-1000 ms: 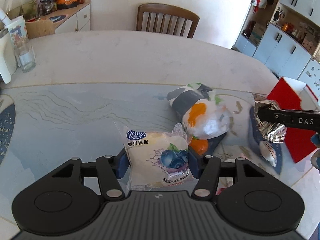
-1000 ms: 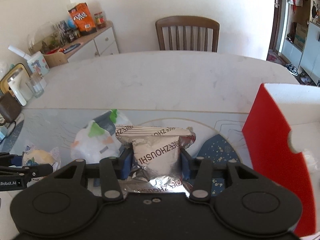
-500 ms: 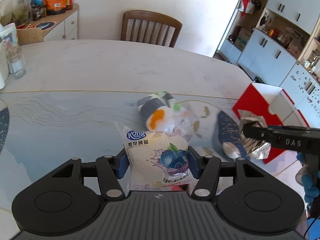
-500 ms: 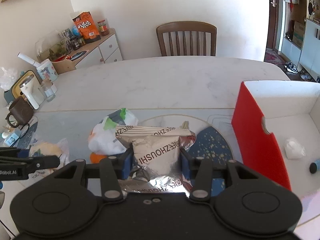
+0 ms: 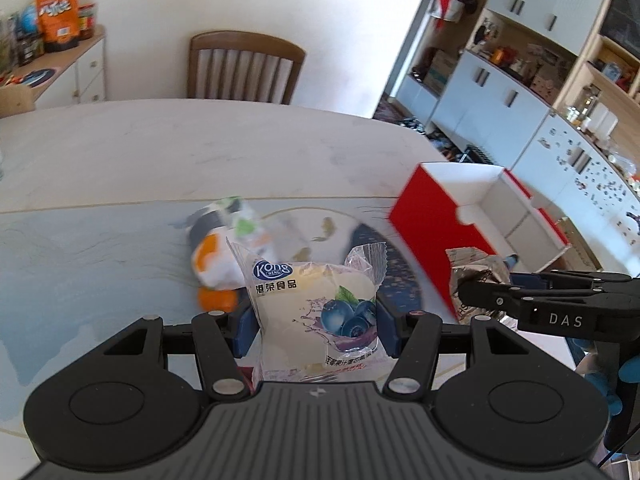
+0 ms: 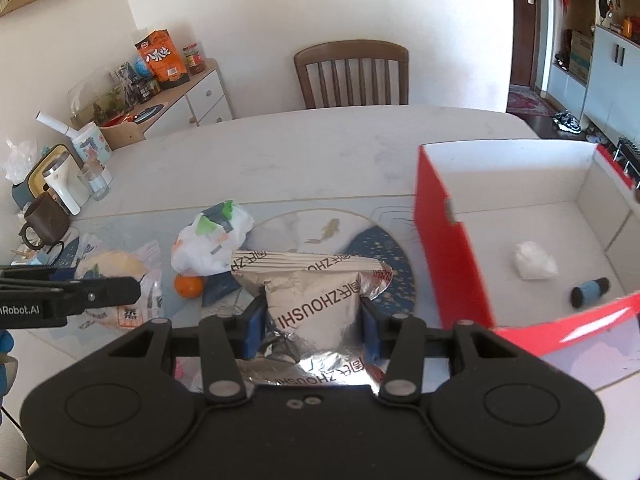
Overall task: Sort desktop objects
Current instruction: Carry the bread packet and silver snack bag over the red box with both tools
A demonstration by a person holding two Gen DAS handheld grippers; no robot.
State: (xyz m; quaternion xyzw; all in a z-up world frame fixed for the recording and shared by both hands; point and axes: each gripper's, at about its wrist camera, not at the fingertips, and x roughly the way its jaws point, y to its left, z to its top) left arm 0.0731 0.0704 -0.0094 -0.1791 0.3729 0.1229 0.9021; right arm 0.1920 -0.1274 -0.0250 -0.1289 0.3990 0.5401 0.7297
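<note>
we carry both loads to the red white-lined cardboard box (image 6: 448, 248) at 2 o'clock: left gripper (image 5: 316, 320) clamped on clear blueberry bread packet (image 5: 316, 312), right gripper (image 6: 312, 320) clamped on silver foil snack bag (image 6: 312, 300), clear the near wall before letting go.

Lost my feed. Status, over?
Left hand-held gripper shut on blueberry bread. Right hand-held gripper shut on foil packet. Red box open, unobstructed.

My left wrist camera is looking forward and down along its fingers over the table (image 5: 200, 152), with the red box (image 5: 436, 224) sitting right of centre. My right wrist camera is facing the same way from further right, close above that box (image 6: 444, 248). Both are sharing the wooden chair (image 5: 244, 68) (image 6: 352, 76) at the top.
</note>
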